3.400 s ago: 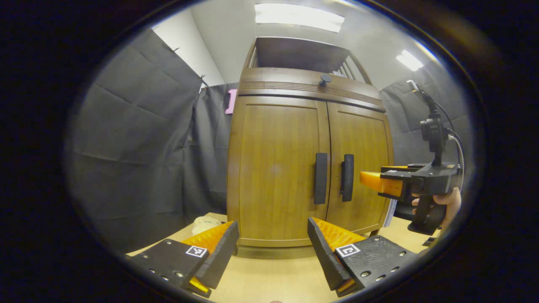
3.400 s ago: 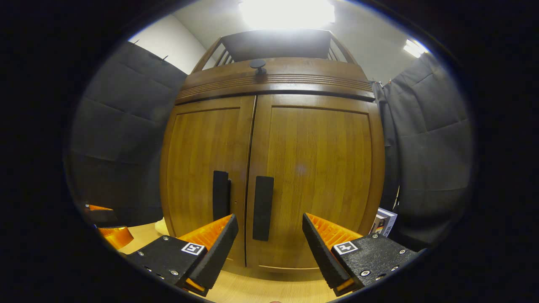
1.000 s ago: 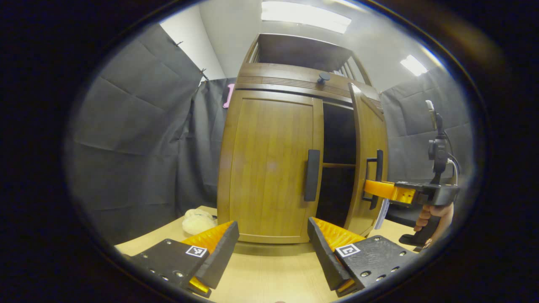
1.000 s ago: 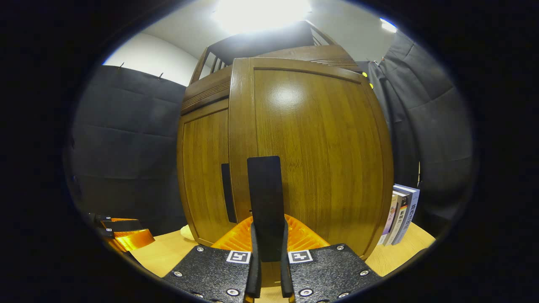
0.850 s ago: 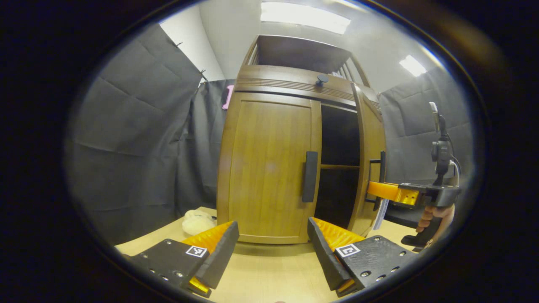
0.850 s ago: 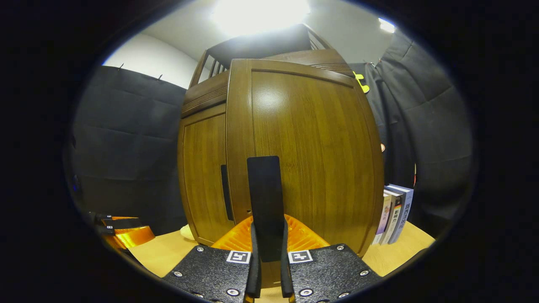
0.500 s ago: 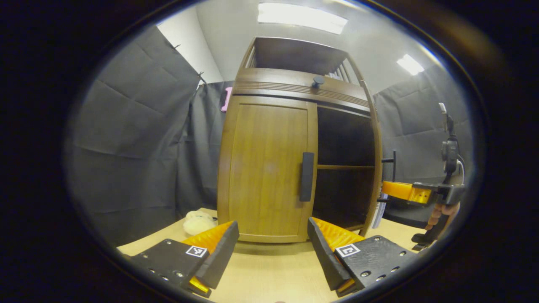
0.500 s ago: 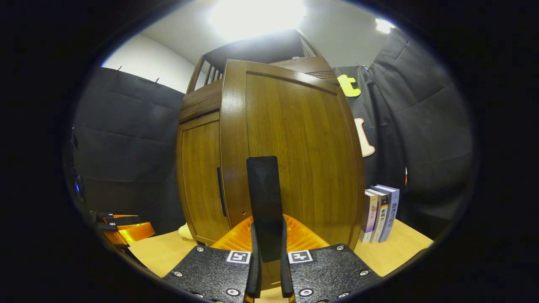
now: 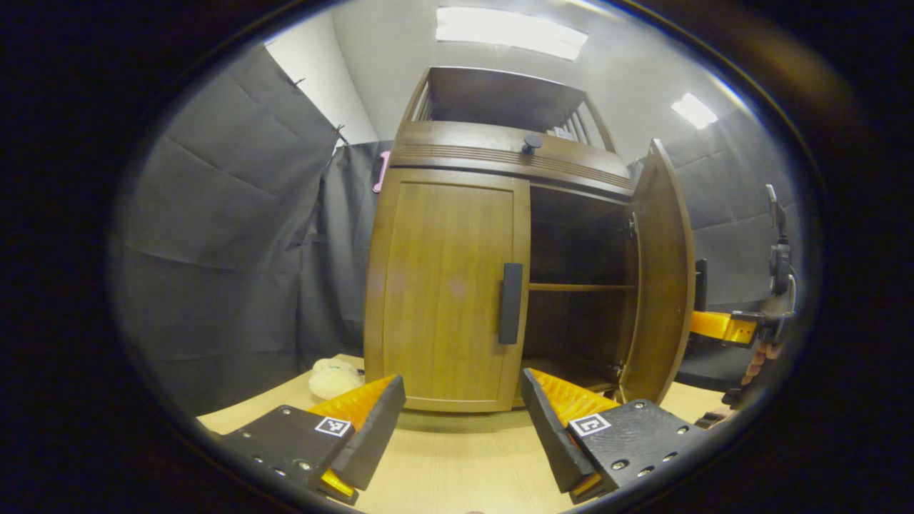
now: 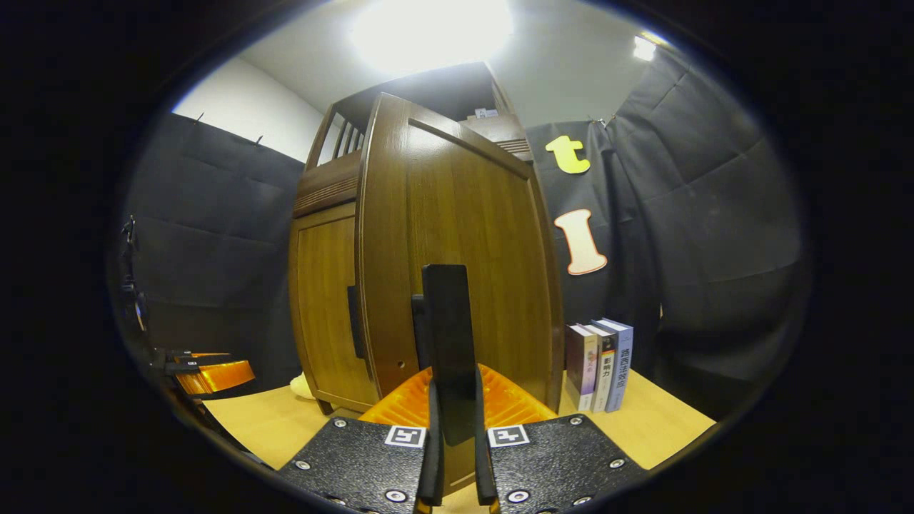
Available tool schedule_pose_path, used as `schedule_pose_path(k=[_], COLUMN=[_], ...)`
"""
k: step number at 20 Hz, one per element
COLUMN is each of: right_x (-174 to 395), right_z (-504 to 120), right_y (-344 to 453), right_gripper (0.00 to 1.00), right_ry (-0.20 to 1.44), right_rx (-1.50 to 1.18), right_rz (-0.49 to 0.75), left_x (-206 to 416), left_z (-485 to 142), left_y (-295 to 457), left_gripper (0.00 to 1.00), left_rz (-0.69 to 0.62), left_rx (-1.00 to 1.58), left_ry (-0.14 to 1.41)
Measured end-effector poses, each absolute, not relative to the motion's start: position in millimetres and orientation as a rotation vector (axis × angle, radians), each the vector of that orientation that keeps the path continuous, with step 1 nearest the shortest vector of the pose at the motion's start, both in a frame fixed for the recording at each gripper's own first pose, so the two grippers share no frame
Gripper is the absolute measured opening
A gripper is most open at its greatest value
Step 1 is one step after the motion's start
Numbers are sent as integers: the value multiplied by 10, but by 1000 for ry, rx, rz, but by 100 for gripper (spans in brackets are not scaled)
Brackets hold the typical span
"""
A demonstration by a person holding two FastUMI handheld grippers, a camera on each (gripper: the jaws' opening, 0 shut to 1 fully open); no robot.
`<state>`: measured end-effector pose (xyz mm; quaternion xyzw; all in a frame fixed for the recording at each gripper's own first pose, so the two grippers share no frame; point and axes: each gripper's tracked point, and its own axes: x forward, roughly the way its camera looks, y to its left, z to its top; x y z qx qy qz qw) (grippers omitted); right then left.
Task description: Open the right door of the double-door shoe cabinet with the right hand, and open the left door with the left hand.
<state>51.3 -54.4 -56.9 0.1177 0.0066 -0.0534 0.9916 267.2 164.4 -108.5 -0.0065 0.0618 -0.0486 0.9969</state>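
My right hand-held gripper (image 10: 454, 471) is clamped on the right door's handle (image 10: 447, 343); the right door (image 9: 660, 278) stands wide. My left hand-held gripper (image 9: 460, 421) is spread wide, the left door's handle (image 9: 511, 303) ahead, slightly right. Risk: overswinging strains the hinges

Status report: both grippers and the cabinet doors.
Right gripper shut on right door handle, right door open. Left gripper open, short of shut left door. Path unobstructed.
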Motion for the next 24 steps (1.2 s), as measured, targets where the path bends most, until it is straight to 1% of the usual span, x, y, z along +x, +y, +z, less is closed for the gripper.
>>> schedule_pose_path(k=[5,10,12,15,16,17,18,19,21,22,24], right_x=[280,131,108,98,86,84,69,67,75,64,69], right_z=[-594,-674,-676,-688,-691,-689,-699,-707,-736,-742,-745], right_y=[-934,-1465,-1514,-1608,-1634,-1673,-1713,-1756,-1837,-1868,-1916], right_gripper=[17,11,7,7,7,7,4,6,5,5,4], right_ry=[26,34,40,54,57,55,51,47,54,63,78], right_rx=[231,222,234,220,222,232,250,268,279,277,261], right_rz=[-150,-237,-218,-193,-188,-181,-172,-164,-140,-131,-115], left_x=[2606,2737,2756,2768,2767,2753,2751,2747,2746,2743,2747], left_z=[-1022,-1119,-1132,-1174,-1173,-1175,-1174,-1184,-1205,-1208,-1236], left_y=[1357,1203,1137,1087,1101,1108,1107,1115,1124,1122,1143], left_gripper=[98,98,98,98,90,93,95,98,98,94,90], left_rz=[-113,-126,-126,-129,-129,-127,-125,-121,-113,-110,-102], left_rx=[-16,-13,-15,-19,-18,-16,-14,-13,-13,-15,-22], left_ry=[114,125,125,131,131,131,131,132,136,140,151])
